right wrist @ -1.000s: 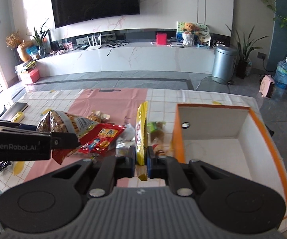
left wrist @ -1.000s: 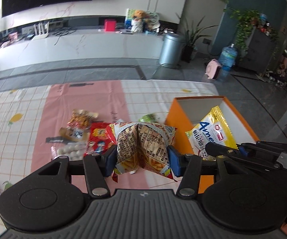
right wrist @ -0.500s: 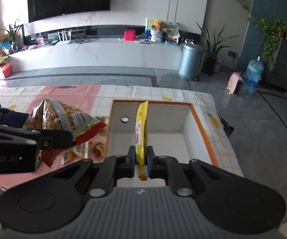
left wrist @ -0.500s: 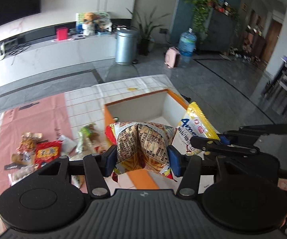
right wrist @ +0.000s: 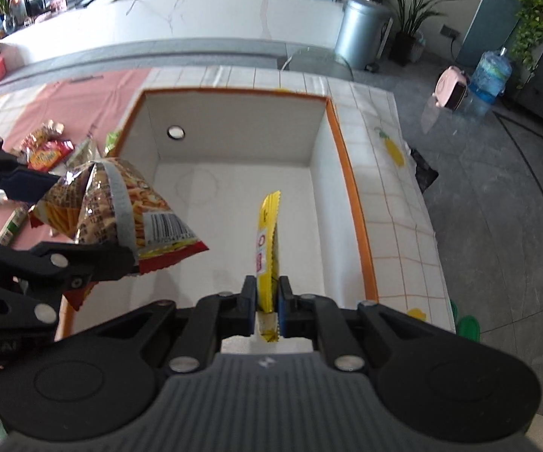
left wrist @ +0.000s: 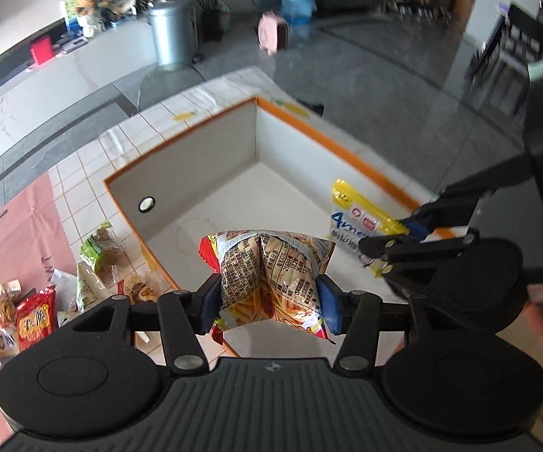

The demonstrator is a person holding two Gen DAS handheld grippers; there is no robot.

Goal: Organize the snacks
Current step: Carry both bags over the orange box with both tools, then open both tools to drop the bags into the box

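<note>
My left gripper [left wrist: 269, 297] is shut on a puffy fries snack bag [left wrist: 271, 275] and holds it above the near left part of the orange-rimmed white box [left wrist: 196, 154]. The bag also shows in the right wrist view [right wrist: 120, 207]. My right gripper [right wrist: 267, 309] is shut on a flat yellow snack packet [right wrist: 267, 241], held edge-on over the inside of the box [right wrist: 233, 120]. The packet also shows in the left wrist view [left wrist: 361, 222]. The box floor looks bare.
Several loose snack packs [left wrist: 94, 263] lie on the tiled and pink tablecloth left of the box, a red one [left wrist: 34, 324] among them. The table edge [right wrist: 422, 203] runs close along the box's right side. A green lid [right wrist: 467, 327] lies at the near right.
Both grippers have moved right from the snack pile to over the box, carrying their bags. The views now look down into the box.
</note>
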